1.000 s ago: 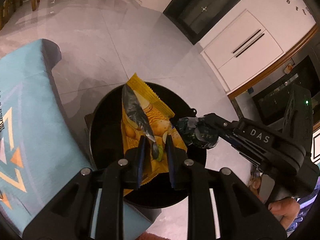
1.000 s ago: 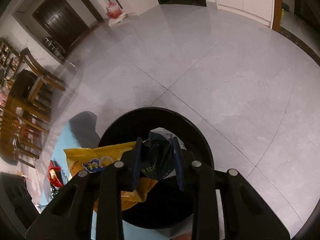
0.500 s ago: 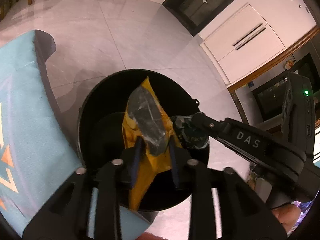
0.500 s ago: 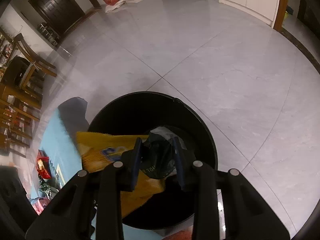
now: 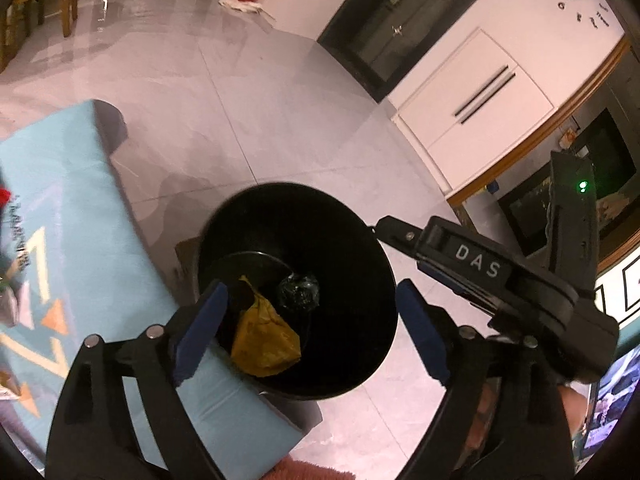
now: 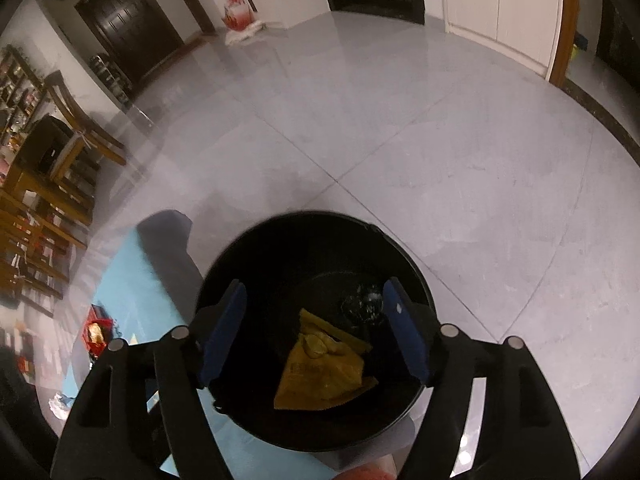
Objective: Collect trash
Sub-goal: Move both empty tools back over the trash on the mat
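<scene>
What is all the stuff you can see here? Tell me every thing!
trash bin: one, black, on the floor beside the blue table
snack bag: one, yellow, lying inside the bin
crumpled wrapper: one, dark and shiny, inside the bin beside the bag
table: one, light blue cover with triangles, left of the bin
red packet: one, on the table
cabinet: one, white, by the wall
chairs: wooden, far left
left gripper: black, blue pads, jaws opening, empty
right gripper: black, blue pads, jaws opening, empty
</scene>
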### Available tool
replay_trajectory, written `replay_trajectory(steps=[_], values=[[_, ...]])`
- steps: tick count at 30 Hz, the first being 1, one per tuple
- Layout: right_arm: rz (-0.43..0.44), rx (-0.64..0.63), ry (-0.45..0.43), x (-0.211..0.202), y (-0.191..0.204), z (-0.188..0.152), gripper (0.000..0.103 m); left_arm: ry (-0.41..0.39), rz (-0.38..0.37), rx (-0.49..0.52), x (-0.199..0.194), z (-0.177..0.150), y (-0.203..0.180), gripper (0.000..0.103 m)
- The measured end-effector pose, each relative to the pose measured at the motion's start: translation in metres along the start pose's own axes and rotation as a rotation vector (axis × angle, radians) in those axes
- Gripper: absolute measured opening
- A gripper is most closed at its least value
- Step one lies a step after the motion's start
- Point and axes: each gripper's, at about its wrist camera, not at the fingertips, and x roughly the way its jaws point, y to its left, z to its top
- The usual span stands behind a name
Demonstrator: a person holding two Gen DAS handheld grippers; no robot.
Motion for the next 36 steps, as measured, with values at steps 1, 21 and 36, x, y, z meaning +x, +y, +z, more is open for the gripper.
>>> replay_trajectory(steps=[1, 21, 36], values=[[0.005, -0.005, -0.012, -0.005, 0.002, 0.001, 0.073, -0.009, 0.005, -0.002, -0.006, 0.000, 0.000, 0.089], [0.172, -0.402, -0.206, -0.063, 0.160, -0.057, 0.093, -0.388, 0.460, -0.298, -0.271, -0.090, 0.160, 0.100], [0.452, -0.705, 0.155, 0.001, 0.311, -0.179, 0.093, -0.375, 0.600, -0.675, -0.302, -0.160, 0.293, 0.100]])
